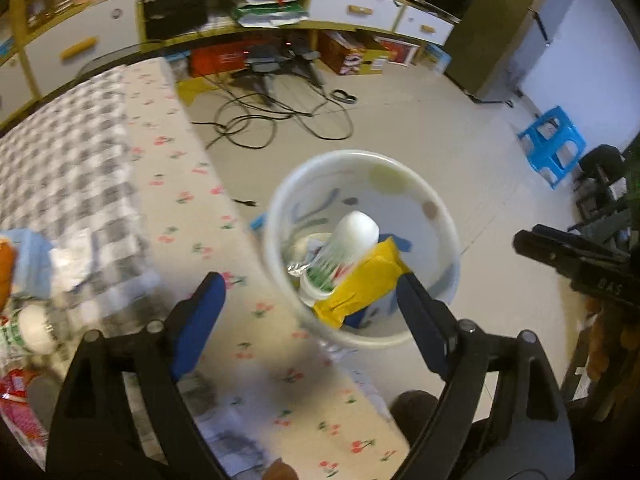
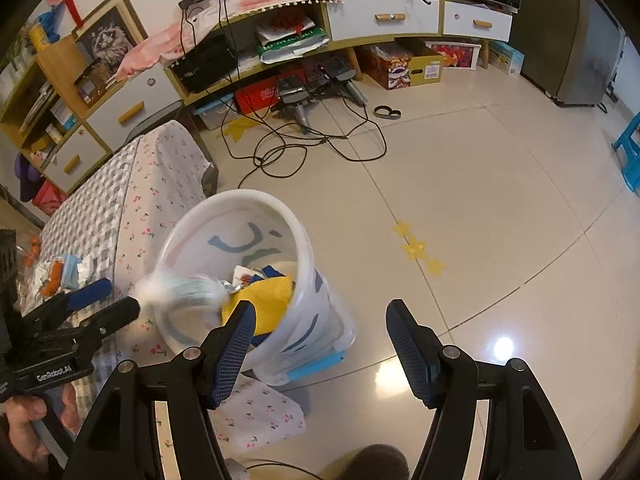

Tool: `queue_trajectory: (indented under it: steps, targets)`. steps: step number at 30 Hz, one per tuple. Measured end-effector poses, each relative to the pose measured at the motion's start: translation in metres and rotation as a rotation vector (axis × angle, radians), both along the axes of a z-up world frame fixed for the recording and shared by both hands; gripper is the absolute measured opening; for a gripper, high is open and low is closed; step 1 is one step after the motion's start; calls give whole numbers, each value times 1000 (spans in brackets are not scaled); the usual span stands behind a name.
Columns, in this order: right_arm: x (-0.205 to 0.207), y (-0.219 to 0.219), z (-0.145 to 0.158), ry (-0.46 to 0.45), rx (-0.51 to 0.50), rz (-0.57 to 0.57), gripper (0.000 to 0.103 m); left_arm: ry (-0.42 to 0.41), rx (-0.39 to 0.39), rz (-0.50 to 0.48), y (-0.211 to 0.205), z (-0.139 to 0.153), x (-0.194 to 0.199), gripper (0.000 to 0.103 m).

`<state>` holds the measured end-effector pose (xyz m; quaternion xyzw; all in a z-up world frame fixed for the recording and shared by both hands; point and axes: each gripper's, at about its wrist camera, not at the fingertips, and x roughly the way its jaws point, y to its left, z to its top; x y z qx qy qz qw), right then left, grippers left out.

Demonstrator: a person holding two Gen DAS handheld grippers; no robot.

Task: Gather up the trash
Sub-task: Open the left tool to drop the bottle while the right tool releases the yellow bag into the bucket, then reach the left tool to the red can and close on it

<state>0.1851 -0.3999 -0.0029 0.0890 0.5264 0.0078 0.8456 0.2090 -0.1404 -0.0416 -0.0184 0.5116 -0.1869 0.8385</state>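
Observation:
A white plastic bin (image 1: 280,208) stands on the floor against the table's edge. It holds a yellow wrapper (image 1: 360,284) and other scraps. A clear bottle with a white cap (image 1: 344,248) is blurred in the air over the bin's mouth, apart from any finger. My left gripper (image 1: 308,284) hangs open above the bin. In the right wrist view the bottle (image 2: 188,286) shows as a streak beside the left gripper (image 2: 118,296). My right gripper (image 2: 320,308) is open over the bin's (image 2: 304,248) right side with nothing between its fingers.
More litter lies on the checked tablecloth (image 1: 80,152): a white-capped bottle (image 1: 36,328), a red wrapper (image 1: 16,396), a blue packet (image 1: 32,264). Black cables (image 2: 304,148) trail on the tiled floor before a low cabinet (image 2: 384,20). A blue stool (image 1: 552,144) stands at right.

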Motion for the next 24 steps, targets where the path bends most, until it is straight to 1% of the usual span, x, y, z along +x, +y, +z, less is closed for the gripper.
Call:
queue_trajectory:
  steps: [4,11,15,24]
  targets:
    - [3,10,3,-6,-4,23,69,8,-5,56,23,4,-2,89]
    - [9,38,3,-2,-10,60,69,-4,8,104,54,15,-12,95]
    - [9,57,7,-11,-8,88,70,-7,23,131,72,20,-21,95]
    - [11,101,5,-5,-19,160,73,-14,46,200,116,27,-39,101]
